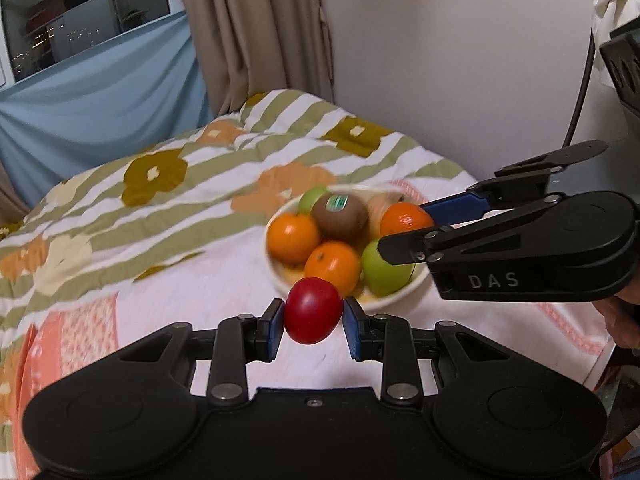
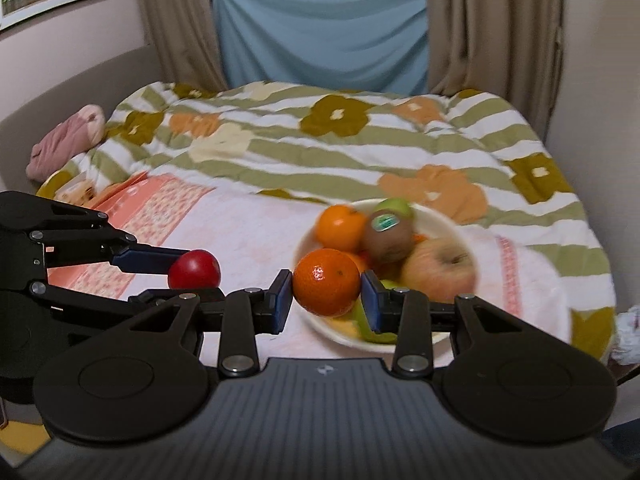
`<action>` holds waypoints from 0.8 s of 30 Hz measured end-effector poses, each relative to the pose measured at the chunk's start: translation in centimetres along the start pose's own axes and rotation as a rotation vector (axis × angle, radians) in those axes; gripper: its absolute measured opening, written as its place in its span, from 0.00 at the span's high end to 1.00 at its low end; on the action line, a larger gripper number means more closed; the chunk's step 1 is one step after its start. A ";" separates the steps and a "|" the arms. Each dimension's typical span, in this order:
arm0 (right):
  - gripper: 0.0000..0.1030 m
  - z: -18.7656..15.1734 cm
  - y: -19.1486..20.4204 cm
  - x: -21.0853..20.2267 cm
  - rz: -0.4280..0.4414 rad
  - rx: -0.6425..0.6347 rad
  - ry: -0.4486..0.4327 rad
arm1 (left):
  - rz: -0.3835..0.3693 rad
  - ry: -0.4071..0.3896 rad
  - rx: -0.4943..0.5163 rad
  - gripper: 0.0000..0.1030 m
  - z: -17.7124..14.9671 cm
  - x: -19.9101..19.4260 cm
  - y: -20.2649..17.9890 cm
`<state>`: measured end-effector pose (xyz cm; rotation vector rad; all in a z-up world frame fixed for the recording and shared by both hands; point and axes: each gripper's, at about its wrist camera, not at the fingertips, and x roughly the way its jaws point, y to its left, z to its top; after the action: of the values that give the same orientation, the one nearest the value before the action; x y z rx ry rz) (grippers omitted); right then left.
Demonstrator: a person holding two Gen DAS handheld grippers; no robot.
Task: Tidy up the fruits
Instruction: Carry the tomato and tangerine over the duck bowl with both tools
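Observation:
A white bowl [image 1: 280,276] of fruit sits on a pink towel on the bed. It holds oranges [image 1: 293,237], a kiwi with a green sticker [image 1: 339,216], green apples [image 1: 382,270] and a pale red apple [image 2: 440,268]. My left gripper [image 1: 313,318] is shut on a red fruit [image 1: 313,310], held just in front of the bowl's near rim; it also shows in the right wrist view [image 2: 195,269]. My right gripper [image 2: 326,294] is shut on an orange [image 2: 327,282] over the bowl's [image 2: 452,224] near left edge; the same orange shows in the left wrist view [image 1: 406,218].
The pink towel [image 1: 224,280] lies over a flowered green-striped quilt [image 1: 168,168]. A pink bundle of cloth [image 2: 66,142] lies at the far left by the wall. Curtains [image 1: 260,28] and a blue cloth [image 2: 324,36] hang behind the bed.

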<state>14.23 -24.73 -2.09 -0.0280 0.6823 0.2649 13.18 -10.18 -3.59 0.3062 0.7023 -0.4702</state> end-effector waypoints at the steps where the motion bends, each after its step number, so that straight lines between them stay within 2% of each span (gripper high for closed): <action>1: 0.50 0.3 -0.8 -0.2 -0.008 0.002 -0.005 | -0.003 -0.003 0.000 0.67 0.6 0.3 -0.2; 7: 0.50 2.3 -4.9 -0.2 -0.030 0.010 -0.027 | -0.016 -0.012 -0.007 0.67 3.7 2.6 -1.8; 13: 0.50 3.8 -8.8 1.4 -0.013 -0.002 -0.022 | -0.010 0.007 -0.024 0.67 5.7 5.8 -3.0; 24: 0.50 4.4 -12.5 6.9 0.035 -0.018 0.046 | 0.002 0.099 -0.033 0.66 5.6 11.6 -4.2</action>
<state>25.19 -34.74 -3.77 -0.0391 0.7269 0.3052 21.78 -19.65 -7.85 0.3003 0.8055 -0.4437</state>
